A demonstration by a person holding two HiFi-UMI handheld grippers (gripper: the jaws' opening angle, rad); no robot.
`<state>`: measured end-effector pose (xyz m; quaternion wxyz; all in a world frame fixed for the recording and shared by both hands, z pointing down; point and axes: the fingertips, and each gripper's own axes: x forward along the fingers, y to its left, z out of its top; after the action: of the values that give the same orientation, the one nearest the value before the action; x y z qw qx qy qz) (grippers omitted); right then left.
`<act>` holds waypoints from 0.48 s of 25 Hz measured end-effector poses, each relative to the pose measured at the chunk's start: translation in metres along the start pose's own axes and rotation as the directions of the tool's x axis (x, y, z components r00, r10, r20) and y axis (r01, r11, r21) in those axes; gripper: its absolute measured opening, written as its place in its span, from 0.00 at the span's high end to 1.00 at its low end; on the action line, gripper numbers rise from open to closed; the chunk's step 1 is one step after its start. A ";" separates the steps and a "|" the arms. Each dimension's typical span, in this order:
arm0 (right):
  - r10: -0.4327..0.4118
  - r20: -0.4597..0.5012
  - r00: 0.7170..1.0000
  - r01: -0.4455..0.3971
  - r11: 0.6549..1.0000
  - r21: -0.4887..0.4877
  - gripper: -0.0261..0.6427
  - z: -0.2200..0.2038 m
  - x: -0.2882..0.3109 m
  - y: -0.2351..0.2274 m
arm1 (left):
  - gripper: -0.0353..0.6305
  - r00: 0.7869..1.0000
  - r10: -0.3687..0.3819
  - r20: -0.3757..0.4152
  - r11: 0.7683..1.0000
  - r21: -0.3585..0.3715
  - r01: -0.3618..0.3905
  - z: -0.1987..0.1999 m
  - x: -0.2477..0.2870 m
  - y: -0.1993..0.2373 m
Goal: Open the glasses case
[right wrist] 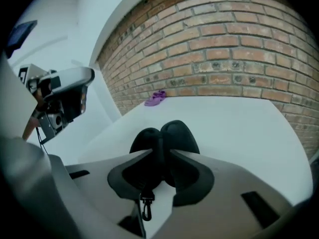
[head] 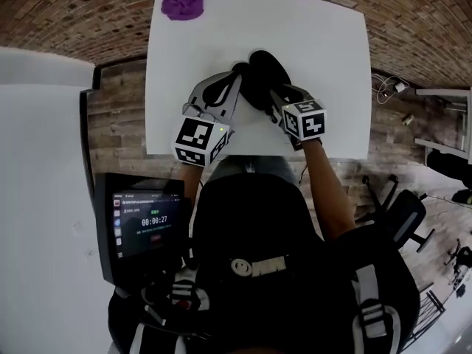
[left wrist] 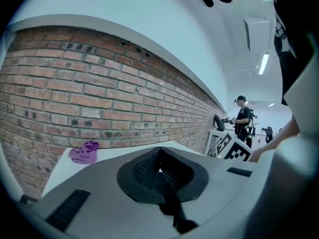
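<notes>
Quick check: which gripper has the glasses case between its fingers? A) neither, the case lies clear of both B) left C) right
C: in the right gripper view the black glasses case sits between the fingers of the right gripper, while the left gripper has its fingers together with nothing between them.

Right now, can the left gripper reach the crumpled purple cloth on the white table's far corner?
Probably yes: only bare table lies between the shut left gripper and the purple cloth; the black glasses case sits aside.
</notes>
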<state>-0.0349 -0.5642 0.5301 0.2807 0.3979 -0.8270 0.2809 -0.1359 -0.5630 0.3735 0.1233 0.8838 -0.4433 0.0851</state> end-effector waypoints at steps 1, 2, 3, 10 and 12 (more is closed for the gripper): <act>0.011 0.048 0.999 -0.011 1.000 -0.006 0.81 0.008 -0.008 0.002 | 0.94 1.000 0.021 0.000 1.000 0.004 -0.021 -0.001 -0.006 0.000; 0.029 0.093 0.995 -0.027 0.999 -0.016 0.86 0.013 -0.020 0.006 | 0.94 0.999 0.041 -0.005 0.999 0.012 -0.041 -0.004 -0.013 -0.002; 0.057 0.134 0.989 -0.054 0.998 -0.029 0.95 0.017 -0.032 0.012 | 0.94 0.998 0.057 -0.013 0.998 0.021 -0.057 -0.008 -0.020 -0.007; 0.279 0.386 0.879 -0.233 0.959 -0.163 0.95 0.014 -0.144 0.069 | 0.94 0.999 0.020 0.029 0.999 0.032 -0.021 -0.019 -0.055 -0.087; 0.334 0.440 0.834 -0.282 0.942 -0.180 0.95 0.002 -0.180 0.083 | 0.94 0.999 0.001 0.039 1.000 0.011 -0.002 -0.023 -0.068 -0.119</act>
<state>-0.0083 -0.4317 0.3845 0.0466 0.2993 -0.9370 0.1743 -0.0812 -0.4358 0.3613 0.1096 0.8856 -0.4458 0.0702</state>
